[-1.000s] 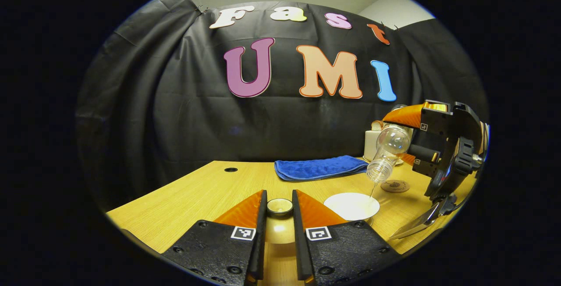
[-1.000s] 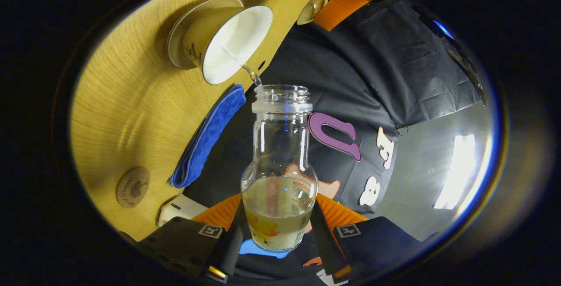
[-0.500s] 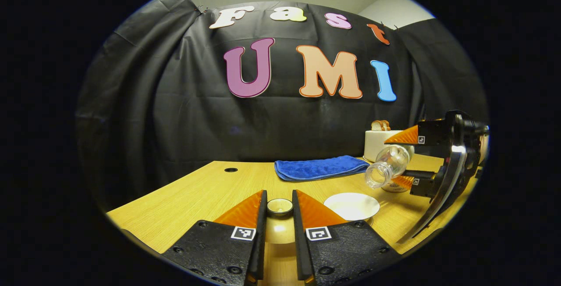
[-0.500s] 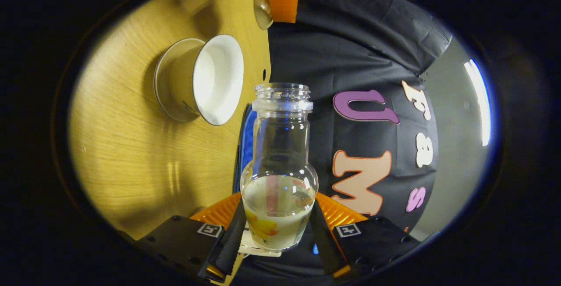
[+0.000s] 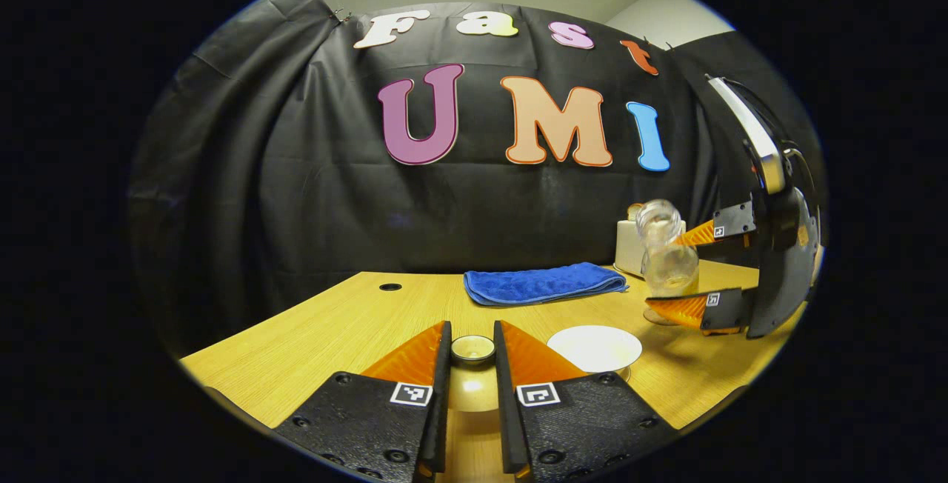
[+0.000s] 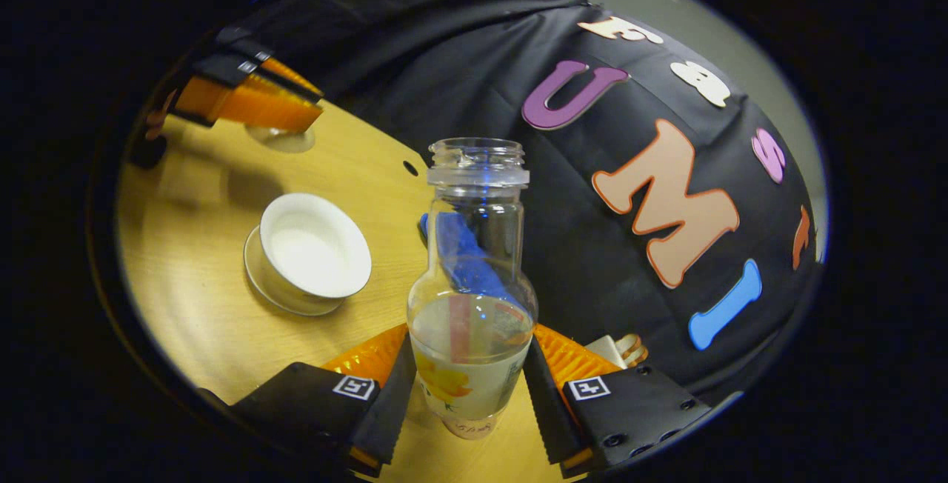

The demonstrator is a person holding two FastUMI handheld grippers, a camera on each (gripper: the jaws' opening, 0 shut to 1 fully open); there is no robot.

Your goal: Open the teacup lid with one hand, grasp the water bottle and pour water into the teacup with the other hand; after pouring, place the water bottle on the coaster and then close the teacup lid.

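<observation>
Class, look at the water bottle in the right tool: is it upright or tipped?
Nearly upright. The water bottle stands mouth-up, and its water sits low.

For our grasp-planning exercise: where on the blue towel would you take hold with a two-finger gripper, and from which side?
Judged from the left gripper view, the blue towel lies folded flat on the wooden table, so its top offers nothing to pinch. Take its thick near folded edge, coming in low from the front, one finger sliding under, one on top. The right gripper and water bottle crowd its right end.
</observation>
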